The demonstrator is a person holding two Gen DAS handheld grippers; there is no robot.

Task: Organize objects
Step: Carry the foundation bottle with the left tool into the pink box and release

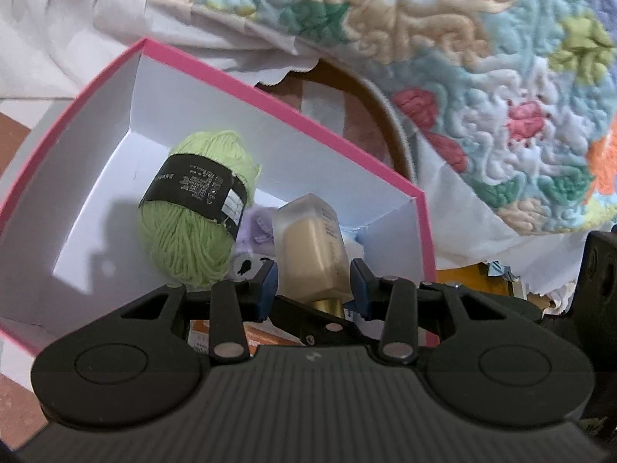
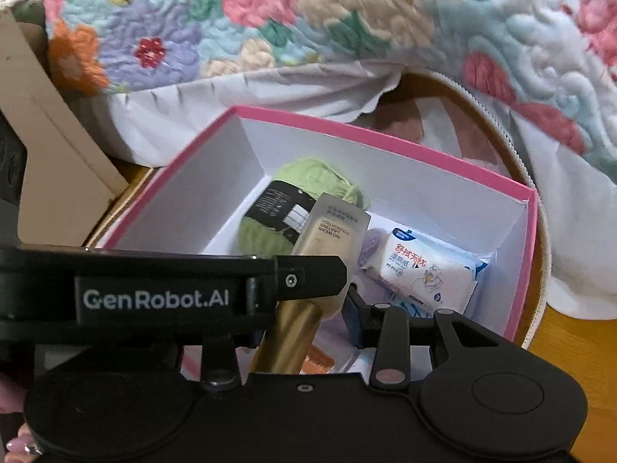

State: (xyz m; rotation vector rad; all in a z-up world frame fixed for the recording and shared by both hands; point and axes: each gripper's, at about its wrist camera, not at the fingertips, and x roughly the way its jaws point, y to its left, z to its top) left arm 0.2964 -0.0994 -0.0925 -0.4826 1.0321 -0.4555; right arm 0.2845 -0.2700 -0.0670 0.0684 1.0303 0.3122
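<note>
My left gripper [image 1: 314, 281] is shut on a frosted foundation bottle [image 1: 312, 247] with a gold cap, held over the near edge of a pink box [image 1: 270, 92] with white inside. A green yarn ball [image 1: 193, 208] with a black label lies in the box. In the right wrist view the same bottle [image 2: 331, 231] and its gold cap [image 2: 293, 339] show in front, with the left gripper's black body [image 2: 154, 297] across the left. My right gripper [image 2: 304, 328] is open, its right finger [image 2: 353, 324] beside the cap; the left one is hidden.
A wet-wipes pack [image 2: 424, 270] and a lilac item [image 2: 372, 247] lie in the box [image 2: 385, 142] to the right. A floral quilt [image 1: 462, 58] and white sheet [image 2: 270, 85] hang behind the box. A beige board [image 2: 50, 146] leans at left. Wooden surface [image 2: 578, 366] shows at right.
</note>
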